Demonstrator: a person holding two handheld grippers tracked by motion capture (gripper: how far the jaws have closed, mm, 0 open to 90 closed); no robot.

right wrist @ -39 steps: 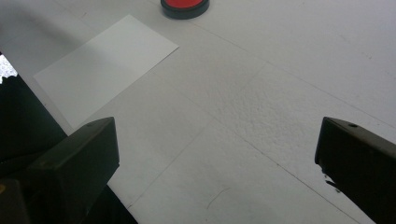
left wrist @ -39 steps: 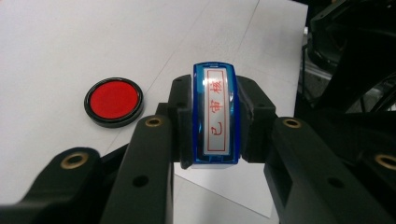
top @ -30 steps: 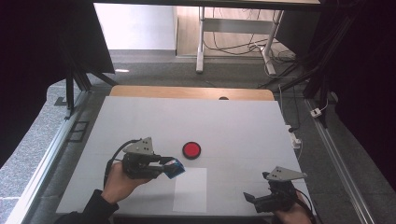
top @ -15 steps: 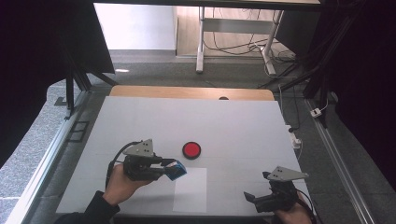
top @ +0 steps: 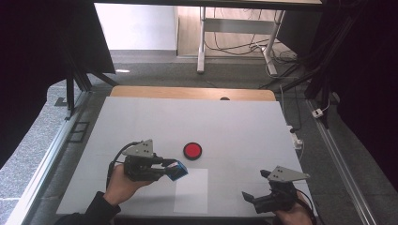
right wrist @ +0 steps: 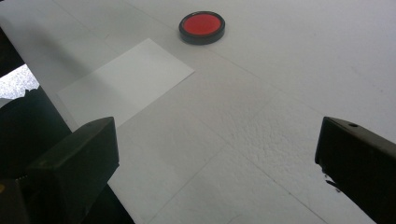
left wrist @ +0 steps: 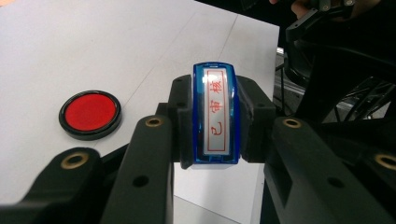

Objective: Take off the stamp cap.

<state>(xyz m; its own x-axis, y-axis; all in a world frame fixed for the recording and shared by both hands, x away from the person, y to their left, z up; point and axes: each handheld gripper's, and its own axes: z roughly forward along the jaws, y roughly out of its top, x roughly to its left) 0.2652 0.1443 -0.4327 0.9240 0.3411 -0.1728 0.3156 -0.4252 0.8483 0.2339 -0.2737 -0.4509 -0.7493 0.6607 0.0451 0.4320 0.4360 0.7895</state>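
Blue stamp [top: 177, 169] clamped in left gripper [top: 170, 169], high view, held above the table between red ink pad [top: 192, 150] and white paper sheet [top: 191, 190]. Left gripper view: jaws pinch its sides. Right gripper view: right gripper [right wrist: 215, 163] jaws wide apart, empty.

Blue stamp [left wrist: 215, 114]: translucent blue plastic body, with a white label panel framed in red and bearing red characters, is facing the left gripper view's camera. It is sitting lengthwise between two black jaws, which are pressing on its long sides, and is hanging clear above the table. Seen from the high view, the stamp [top: 177, 170] is hovering just beside the near-left of the red ink pad [top: 192, 150], a round, open, black-rimmed dish lying flat on the table.
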